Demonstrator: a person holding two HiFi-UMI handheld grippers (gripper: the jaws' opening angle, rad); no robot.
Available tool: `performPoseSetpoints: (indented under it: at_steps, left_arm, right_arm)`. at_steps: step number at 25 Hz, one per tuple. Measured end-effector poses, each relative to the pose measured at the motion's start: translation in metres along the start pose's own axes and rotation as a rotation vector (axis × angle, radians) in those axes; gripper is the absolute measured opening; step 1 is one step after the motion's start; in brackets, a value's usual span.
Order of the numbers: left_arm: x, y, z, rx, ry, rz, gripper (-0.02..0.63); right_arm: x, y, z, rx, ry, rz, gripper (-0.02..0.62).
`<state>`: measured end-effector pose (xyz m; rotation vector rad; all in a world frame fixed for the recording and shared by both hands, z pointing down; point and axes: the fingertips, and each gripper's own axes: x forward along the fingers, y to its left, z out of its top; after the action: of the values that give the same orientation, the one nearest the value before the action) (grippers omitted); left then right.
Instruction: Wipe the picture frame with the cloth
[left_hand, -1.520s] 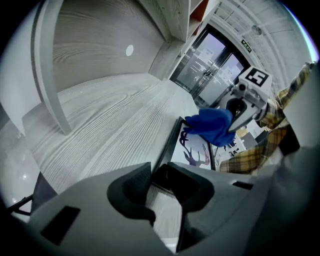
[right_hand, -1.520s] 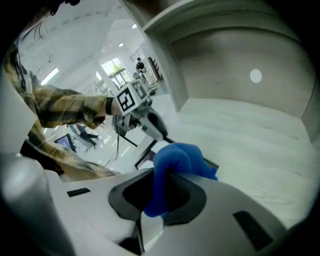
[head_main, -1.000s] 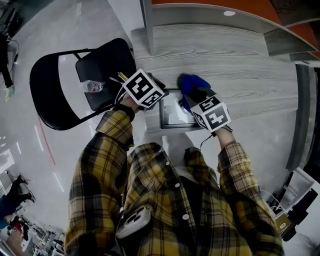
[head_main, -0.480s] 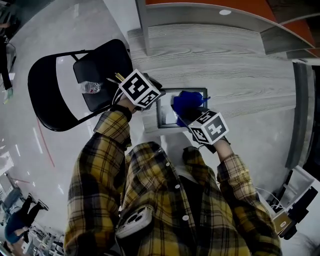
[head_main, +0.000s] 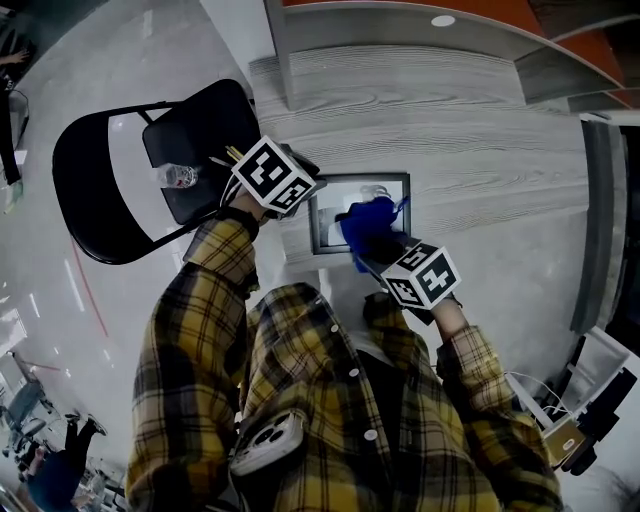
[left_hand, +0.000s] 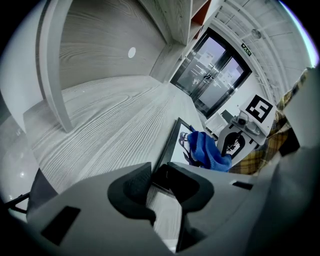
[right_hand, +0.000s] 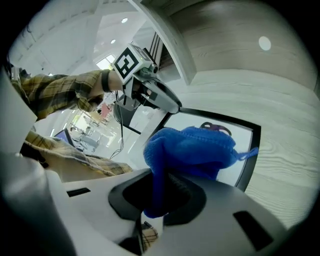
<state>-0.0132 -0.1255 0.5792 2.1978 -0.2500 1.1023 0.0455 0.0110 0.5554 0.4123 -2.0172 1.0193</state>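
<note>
A dark-rimmed picture frame (head_main: 398, 180) lies flat on the grey wood-grain table (head_main: 480, 130). My left gripper (head_main: 313, 193) is at the frame's left edge. In the left gripper view its jaws (left_hand: 160, 181) are shut on the frame's (left_hand: 172, 142) near rim. My right gripper (head_main: 382, 247) is shut on a bunched blue cloth (head_main: 367, 224), which rests on the frame's glass near its middle. In the right gripper view the cloth (right_hand: 192, 149) hangs from the jaws (right_hand: 160, 192) over the frame (right_hand: 248, 155), and it hides part of the picture.
A black folding chair (head_main: 110, 170) stands left of the table, with a water bottle (head_main: 182, 175) on its seat. A raised curved wall (head_main: 420, 25) backs the table, and an upright panel (head_main: 277, 50) rises at its far left. The table's near edge lies just under the frame.
My right gripper has drawn the blue cloth from the frame's far right corner down across the glass towards me. The left gripper has stayed on the frame's left edge.
</note>
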Motion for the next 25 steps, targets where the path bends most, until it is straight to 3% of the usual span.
performPoseSetpoints:
  at_steps: [10, 16, 20, 25]
  left_arm:
    - [0.001, -0.004, 0.004, 0.003, -0.011, 0.000, 0.103]
    - [0.002, -0.001, 0.003, 0.002, -0.020, -0.003, 0.103]
    - [0.001, -0.001, 0.003, 0.002, -0.027, -0.006, 0.101]
    - [0.002, -0.001, 0.002, 0.003, -0.028, -0.007, 0.101]
  right_arm:
    - [-0.044, -0.014, 0.121, -0.073, -0.283, -0.078, 0.052]
    - [0.009, -0.052, 0.135, -0.048, -0.219, -0.160, 0.052]
    - [0.017, -0.056, 0.137, -0.056, -0.239, -0.194, 0.052]
    - [0.023, -0.042, 0.119, -0.051, -0.209, -0.164, 0.052]
